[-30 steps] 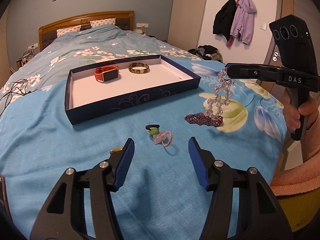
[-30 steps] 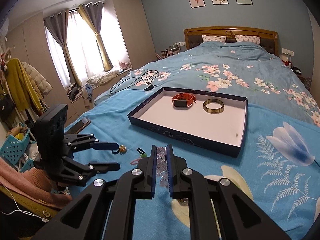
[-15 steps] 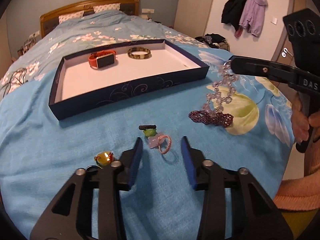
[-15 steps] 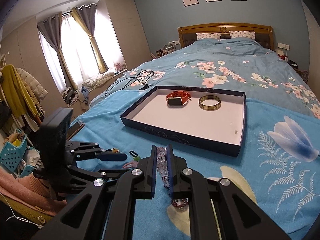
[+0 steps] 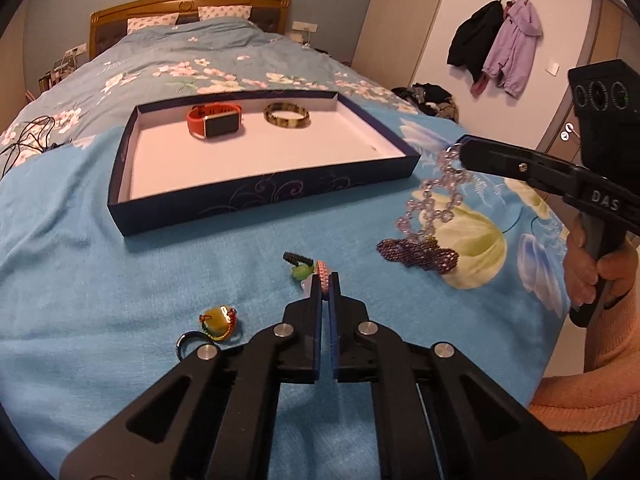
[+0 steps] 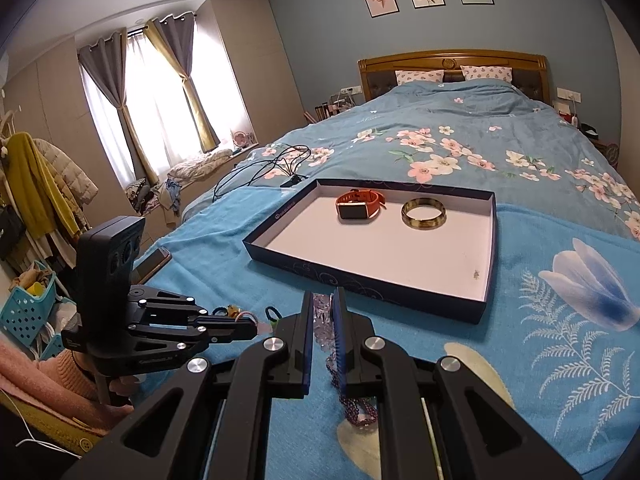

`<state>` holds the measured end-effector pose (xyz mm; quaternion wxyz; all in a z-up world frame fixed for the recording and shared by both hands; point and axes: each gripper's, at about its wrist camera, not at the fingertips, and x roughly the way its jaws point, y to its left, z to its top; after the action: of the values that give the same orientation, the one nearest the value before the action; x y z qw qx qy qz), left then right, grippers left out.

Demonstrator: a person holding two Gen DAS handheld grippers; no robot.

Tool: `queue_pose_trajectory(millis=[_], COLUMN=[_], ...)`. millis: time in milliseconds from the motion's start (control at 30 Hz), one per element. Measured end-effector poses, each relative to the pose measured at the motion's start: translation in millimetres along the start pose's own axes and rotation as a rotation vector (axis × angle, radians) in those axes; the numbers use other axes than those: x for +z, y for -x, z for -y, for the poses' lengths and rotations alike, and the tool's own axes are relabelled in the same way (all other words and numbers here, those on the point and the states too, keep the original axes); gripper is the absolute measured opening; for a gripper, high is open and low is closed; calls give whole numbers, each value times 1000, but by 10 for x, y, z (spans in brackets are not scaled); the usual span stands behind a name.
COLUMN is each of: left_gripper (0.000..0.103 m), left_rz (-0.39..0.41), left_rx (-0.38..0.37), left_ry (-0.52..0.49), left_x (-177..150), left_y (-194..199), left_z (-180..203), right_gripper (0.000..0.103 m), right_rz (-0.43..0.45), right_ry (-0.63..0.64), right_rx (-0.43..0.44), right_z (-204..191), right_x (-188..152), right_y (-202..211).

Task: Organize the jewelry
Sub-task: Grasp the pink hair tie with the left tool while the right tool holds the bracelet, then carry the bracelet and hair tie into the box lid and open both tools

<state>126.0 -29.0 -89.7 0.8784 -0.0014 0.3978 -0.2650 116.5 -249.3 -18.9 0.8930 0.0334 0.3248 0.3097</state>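
A: Left of the tray (image 5: 264,200), on the bed: a yellow beaded charm (image 5: 218,318). Nearer centre, the left gripper (image 5: 326,280), fingers just closed, clenches a pink beaded ring (image 5: 323,276).

B: Right of the tray, the right gripper (image 6: 323,312) grips a clear bead bracelet (image 5: 436,196), tail trailing. Step: pickup; next, probably carry both over the rim.

A: Only the right view shows the bracelet between fingers.

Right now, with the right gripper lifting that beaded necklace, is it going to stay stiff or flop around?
Probably floppy: the beaded necklace hangs in loose loops from the right gripper, its purple end still piled on the bedspread. It will likely swing when moved, and the trailing end may drag.
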Motion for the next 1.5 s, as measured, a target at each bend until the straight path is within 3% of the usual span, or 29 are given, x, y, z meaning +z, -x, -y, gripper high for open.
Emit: queue_pose_trajectory(millis=[167, 533, 933, 1500], left_gripper=[3, 3, 3, 3], left_rz=[38, 99, 104, 69], left_rx=[-18, 24, 68, 147], left_ry=[-9, -40, -35, -17], left_x=[60, 346, 684, 958], left_y=[148, 304, 148, -260], left_z=[21, -73, -325, -591], right_gripper=[8, 8, 8, 8], right_rz=[19, 63, 84, 44], right_ry=[-1, -1, -34, -121], right_rx=[2, -5, -33, -41], right_z=[9, 46, 210, 436], right_x=[53, 290, 573, 814], right_y=[14, -44, -295, -852])
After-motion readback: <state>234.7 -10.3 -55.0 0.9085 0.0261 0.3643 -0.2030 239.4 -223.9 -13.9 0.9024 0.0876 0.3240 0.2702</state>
